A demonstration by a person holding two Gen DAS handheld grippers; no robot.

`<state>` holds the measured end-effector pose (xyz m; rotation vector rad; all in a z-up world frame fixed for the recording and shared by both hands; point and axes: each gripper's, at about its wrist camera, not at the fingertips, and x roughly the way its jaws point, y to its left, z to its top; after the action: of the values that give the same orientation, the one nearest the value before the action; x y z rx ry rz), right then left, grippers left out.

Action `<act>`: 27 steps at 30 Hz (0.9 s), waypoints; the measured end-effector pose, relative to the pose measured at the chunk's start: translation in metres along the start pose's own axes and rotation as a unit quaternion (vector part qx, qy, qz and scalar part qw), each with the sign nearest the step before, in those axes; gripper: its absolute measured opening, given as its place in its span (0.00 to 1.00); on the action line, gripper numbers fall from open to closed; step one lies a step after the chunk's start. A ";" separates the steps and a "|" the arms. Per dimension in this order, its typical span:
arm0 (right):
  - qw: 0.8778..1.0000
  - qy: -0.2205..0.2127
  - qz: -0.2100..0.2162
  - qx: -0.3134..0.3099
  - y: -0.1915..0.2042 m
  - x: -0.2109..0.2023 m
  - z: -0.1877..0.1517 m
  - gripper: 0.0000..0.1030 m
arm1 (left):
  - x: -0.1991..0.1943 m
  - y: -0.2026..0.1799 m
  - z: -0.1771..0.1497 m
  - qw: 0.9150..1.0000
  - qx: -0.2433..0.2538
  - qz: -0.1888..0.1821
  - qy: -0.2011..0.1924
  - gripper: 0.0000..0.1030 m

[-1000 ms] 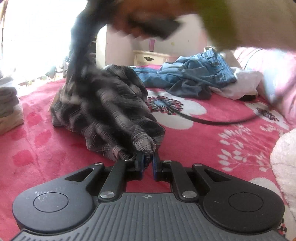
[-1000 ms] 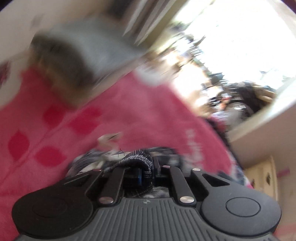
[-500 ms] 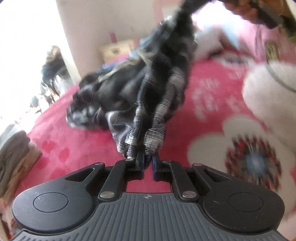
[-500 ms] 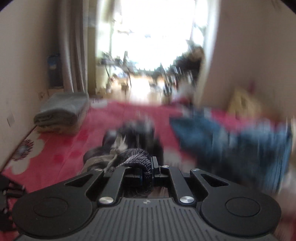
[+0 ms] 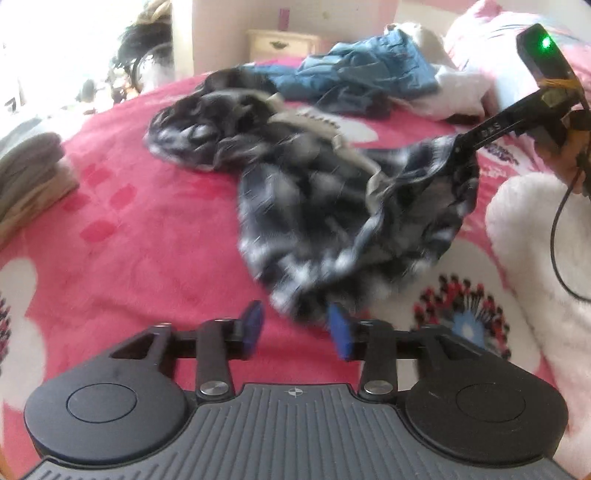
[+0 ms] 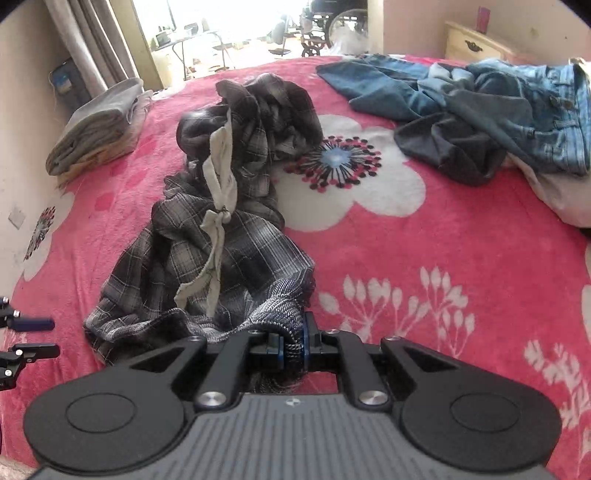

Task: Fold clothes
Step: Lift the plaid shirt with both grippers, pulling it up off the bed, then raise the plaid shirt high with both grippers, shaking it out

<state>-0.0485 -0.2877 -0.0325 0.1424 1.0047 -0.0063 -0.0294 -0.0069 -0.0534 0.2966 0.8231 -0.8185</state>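
Right wrist view: the right gripper [image 6: 293, 349] is clenched on the ribbed hem of the plaid garment [image 6: 207, 254], the cloth pinched between both pads. From the jaws the garment runs away across the bedspread [image 6: 424, 266] in a crumpled strip toward the far edge of the bed, with a pale drawstring [image 6: 219, 192] lying along its top.

Left wrist view: the left gripper [image 5: 295, 328] has its jaws opening; the blue pads [image 5: 341, 330] stand apart and do not press the cloth, though the near end of the plaid garment [image 5: 332, 206] lies just in front of the gap, blurred.

The bedspread is pink with large white flowers. Blue jeans [image 6: 491, 99] lie heaped at the far right corner of the bed, partly over a white cloth [image 6: 557, 195]. A folded stack [image 6: 99, 125] of grey and beige pieces sits at the far left edge, against the wall. Beyond the far edge stand grey curtains [image 6: 88, 40], a bright doorway [image 6: 229, 26] and a cream bedside cabinet [image 6: 476, 46].
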 end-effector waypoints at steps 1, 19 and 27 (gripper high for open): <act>1.000 -0.001 0.001 0.001 -0.002 0.002 0.001 0.10 | 0.007 -0.006 0.003 1.000 0.009 0.004 -0.004 0.55; 1.000 -0.001 -0.012 -0.011 -0.001 0.010 0.008 0.12 | 0.064 -0.020 -0.006 0.993 0.002 0.118 -0.006 0.21; 0.996 -0.045 0.070 0.011 -0.009 -0.013 0.032 0.09 | 0.005 0.037 0.086 0.980 -0.098 0.144 -0.095 0.10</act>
<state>-0.0296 -0.3009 -0.0057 0.2295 0.9034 0.1034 0.0461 -0.0305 -0.0025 0.1536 0.6572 -0.4818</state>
